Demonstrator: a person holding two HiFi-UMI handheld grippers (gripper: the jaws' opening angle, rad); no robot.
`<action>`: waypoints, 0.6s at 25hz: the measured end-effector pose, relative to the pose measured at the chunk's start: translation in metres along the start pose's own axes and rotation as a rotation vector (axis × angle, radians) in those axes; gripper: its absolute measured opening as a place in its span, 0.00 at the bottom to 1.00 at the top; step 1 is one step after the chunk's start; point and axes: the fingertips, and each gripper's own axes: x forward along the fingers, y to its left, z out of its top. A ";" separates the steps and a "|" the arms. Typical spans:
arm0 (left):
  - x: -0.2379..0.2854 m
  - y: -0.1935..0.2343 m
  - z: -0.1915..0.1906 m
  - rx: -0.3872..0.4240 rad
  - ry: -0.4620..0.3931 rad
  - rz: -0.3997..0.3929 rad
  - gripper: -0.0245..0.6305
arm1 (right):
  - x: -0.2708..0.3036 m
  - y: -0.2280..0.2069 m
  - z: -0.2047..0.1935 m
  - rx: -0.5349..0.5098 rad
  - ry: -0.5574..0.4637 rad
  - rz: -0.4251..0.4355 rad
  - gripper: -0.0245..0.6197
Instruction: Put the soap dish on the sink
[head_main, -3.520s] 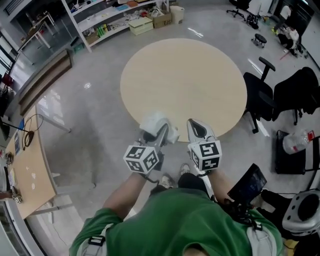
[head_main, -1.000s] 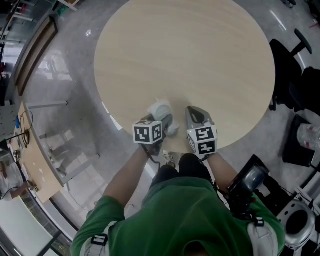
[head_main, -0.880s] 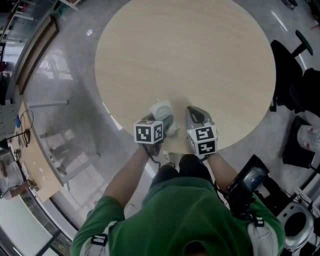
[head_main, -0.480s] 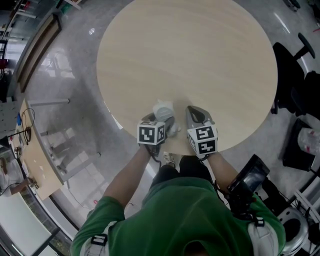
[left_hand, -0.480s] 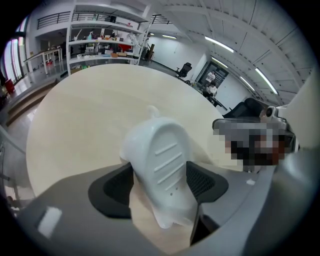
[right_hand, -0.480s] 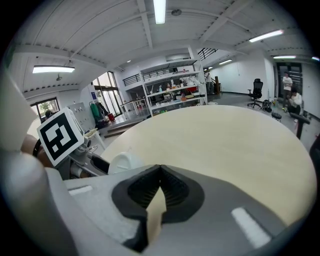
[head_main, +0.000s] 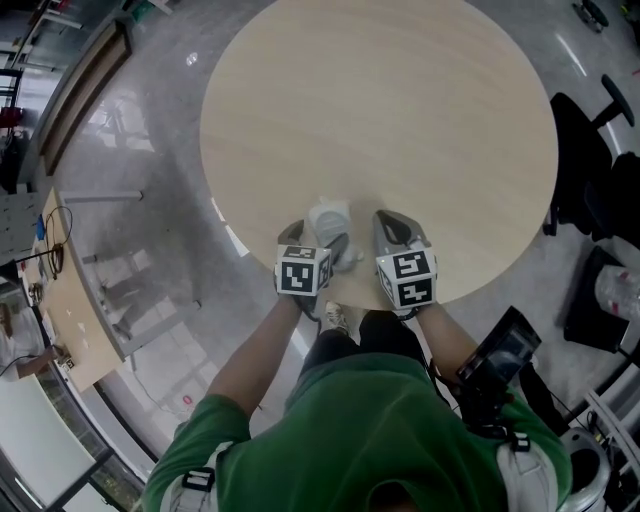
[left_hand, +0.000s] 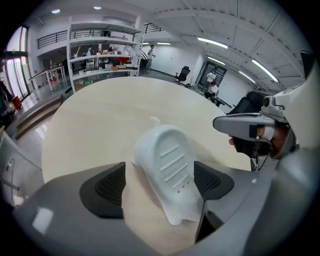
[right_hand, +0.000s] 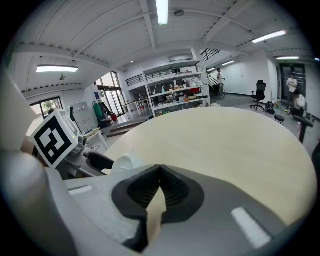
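Release judged in hand: soap dish (left_hand: 167, 167) is laid on surface (head_main: 400, 120) btwn left tongs (left_hand: 160, 184), just opened wide; right tongs (right_hand: 159, 189) are shut, empty; a clean pull-back is called for.

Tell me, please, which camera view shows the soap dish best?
The left gripper view: the soap dish lies close, ribs and holes plain. The head view shows it small; the right gripper view, only an edge.

Left gripper (left_hand: 157, 184) jaws have just been opening. Soap dish (head_main: 328, 216), earlier clamped and carried above the rim, now lies released between them on table (head_main: 400, 120), near its 6 o'clock edge.
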 end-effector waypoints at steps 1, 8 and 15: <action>-0.003 0.002 0.002 -0.007 -0.022 0.005 0.71 | 0.000 0.000 0.002 -0.006 -0.004 0.000 0.04; -0.076 0.026 0.012 -0.006 -0.257 0.074 0.55 | -0.023 0.044 0.018 -0.054 -0.042 -0.011 0.04; -0.105 0.003 0.024 0.029 -0.422 0.078 0.20 | -0.045 0.049 0.019 -0.085 -0.078 -0.025 0.04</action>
